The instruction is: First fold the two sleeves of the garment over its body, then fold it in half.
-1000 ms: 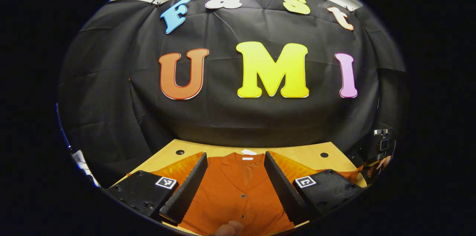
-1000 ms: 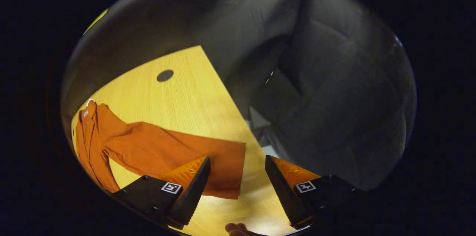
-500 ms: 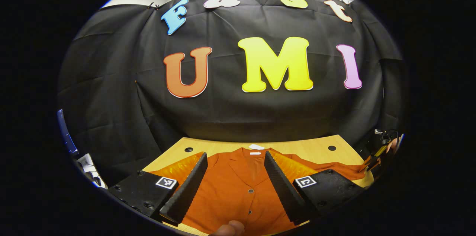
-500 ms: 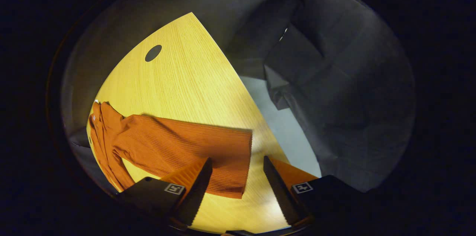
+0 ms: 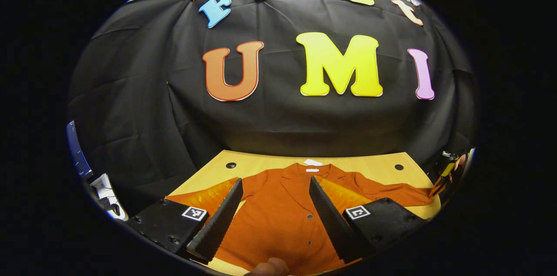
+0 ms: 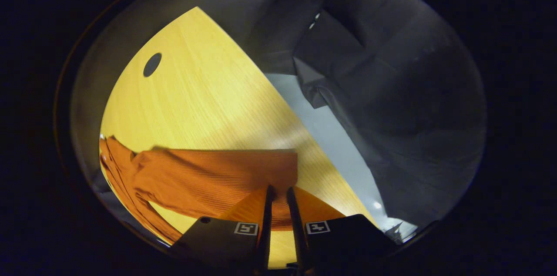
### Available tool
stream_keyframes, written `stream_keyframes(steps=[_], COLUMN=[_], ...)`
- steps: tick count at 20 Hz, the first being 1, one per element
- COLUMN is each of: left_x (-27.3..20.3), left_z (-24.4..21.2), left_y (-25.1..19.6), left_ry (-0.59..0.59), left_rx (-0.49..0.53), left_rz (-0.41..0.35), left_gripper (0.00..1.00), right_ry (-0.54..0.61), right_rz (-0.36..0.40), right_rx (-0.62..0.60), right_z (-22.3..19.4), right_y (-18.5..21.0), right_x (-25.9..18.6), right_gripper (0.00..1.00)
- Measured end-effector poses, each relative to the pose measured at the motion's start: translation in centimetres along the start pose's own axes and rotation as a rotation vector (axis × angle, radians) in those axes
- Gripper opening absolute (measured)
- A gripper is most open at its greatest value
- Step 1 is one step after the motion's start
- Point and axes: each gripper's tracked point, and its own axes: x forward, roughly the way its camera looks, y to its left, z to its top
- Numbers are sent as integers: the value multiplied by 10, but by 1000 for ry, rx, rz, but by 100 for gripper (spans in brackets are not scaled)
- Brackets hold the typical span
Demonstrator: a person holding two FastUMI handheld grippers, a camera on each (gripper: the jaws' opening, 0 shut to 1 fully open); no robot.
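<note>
Left gripper view: your left hand-held gripper [image 5: 274,217] has pulled back and sits higher, fingers wide apart over the orange button-front shirt [image 5: 278,215], which lies flat on the tabletop [image 5: 261,165], both sleeves spread.

Right gripper view: your right hand-held gripper [image 6: 278,217], open half a second ago, has drawn nearly together at the right sleeve's cuff [image 6: 278,171]. Cloth appears between the fingers; a firm pinch isn't confirmed. First sleeve fold is starting.

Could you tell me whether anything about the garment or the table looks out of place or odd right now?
Nothing stands out. The orange buttoned garment lies flat on the light wooden table, sleeves spread, and the right gripper has its jaws nearly closed at the sleeve cuff.
</note>
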Motion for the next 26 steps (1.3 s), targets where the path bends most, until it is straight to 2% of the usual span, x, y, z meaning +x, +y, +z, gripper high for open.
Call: stream_keyframes(steps=[1,2,3,5,7,8,12,19,21,26], left_x=[1,4,6,9,16,20,31,38,40,42], left_z=[1,3,2,3,3,2,-1,-3,-1,-18], left_y=[6,10,14,25,37,41,53,74,88,129], left_ry=[-4,-8,-10,-18,-21,-18,-10,-12,-31,-5], left_rx=[-1,-1,2,7,6,-2,-36,-56,-63,-92], left_rz=[2,4,8,12,21,22,3,-41,-49,-43], left_gripper=[99,100,99,99,99,99,99,99,99,99], right_ry=[-11,-21,-27,-65,-118,-146,-237,-319,-297,-267], right_rz=[19,23,18,55,45,52,114,261,318,391], right_rx=[18,33,47,44,-19,-47,-153,-374,-440,-625], right_z=[7,-3,-1,-3,-3,-2,-8,-76,-114,-197], right_y=[6,5,4,17,22,30,81,235,292,411], right_x=[-18,0,-11,-27,-49,-64,-134,-225,-238,-248], right_gripper=[25,16,6,6,4,6,6,6,6,6])
